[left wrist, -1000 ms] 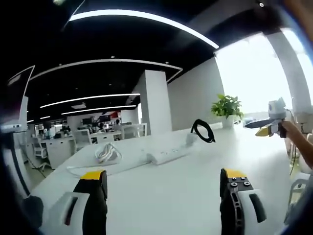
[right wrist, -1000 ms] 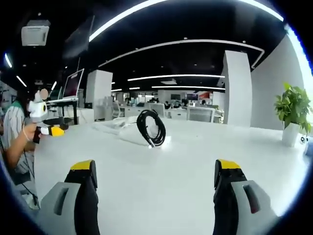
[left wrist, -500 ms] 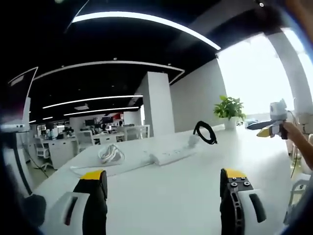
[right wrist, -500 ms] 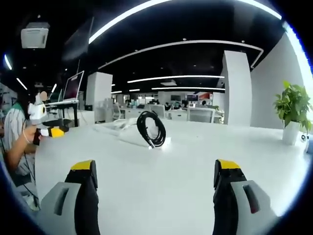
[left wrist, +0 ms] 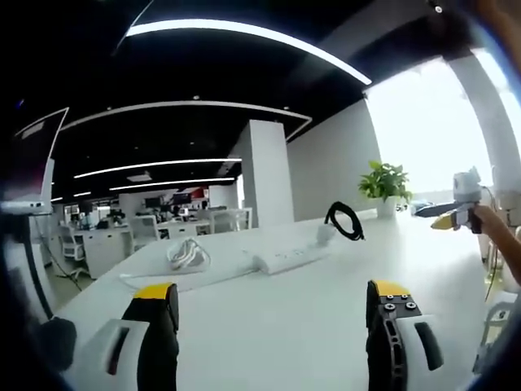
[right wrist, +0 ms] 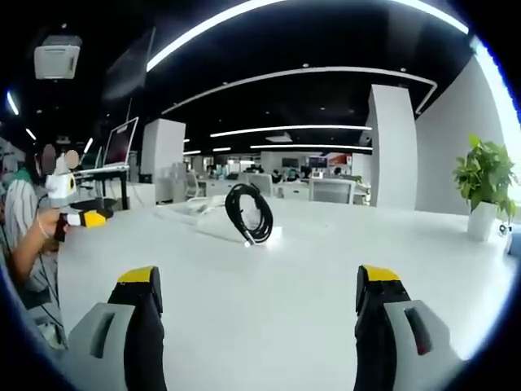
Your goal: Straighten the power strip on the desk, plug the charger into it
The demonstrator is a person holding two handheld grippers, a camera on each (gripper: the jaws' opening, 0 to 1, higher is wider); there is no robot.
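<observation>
A white power strip point(left wrist: 286, 258) lies at a slant in the middle of the white desk point(left wrist: 269, 326), its white cord coiled point(left wrist: 183, 254) to its left. A white charger point(left wrist: 326, 232) with a looped black cable point(left wrist: 344, 220) rests at the strip's far right end. In the right gripper view the black cable loop point(right wrist: 250, 213) stands over the white charger point(right wrist: 262, 238), with the strip point(right wrist: 213, 224) behind it. My left gripper point(left wrist: 273, 305) and right gripper point(right wrist: 256, 293) hover open over bare desk, well short of these things. Each gripper appears small in the other's view: right gripper point(left wrist: 444, 216), left gripper point(right wrist: 77, 216).
A potted plant point(left wrist: 384, 186) stands at the desk's far end by the bright window, also potted plant point(right wrist: 487, 191). A monitor on a stand point(right wrist: 120, 155) rises at the desk's left side. A person's arm point(right wrist: 28, 236) holds the left gripper. Office desks and chairs fill the background.
Both views have shifted slightly, so the strip and charger sit a little farther right in the left gripper view. Nothing on the desk has moved.
</observation>
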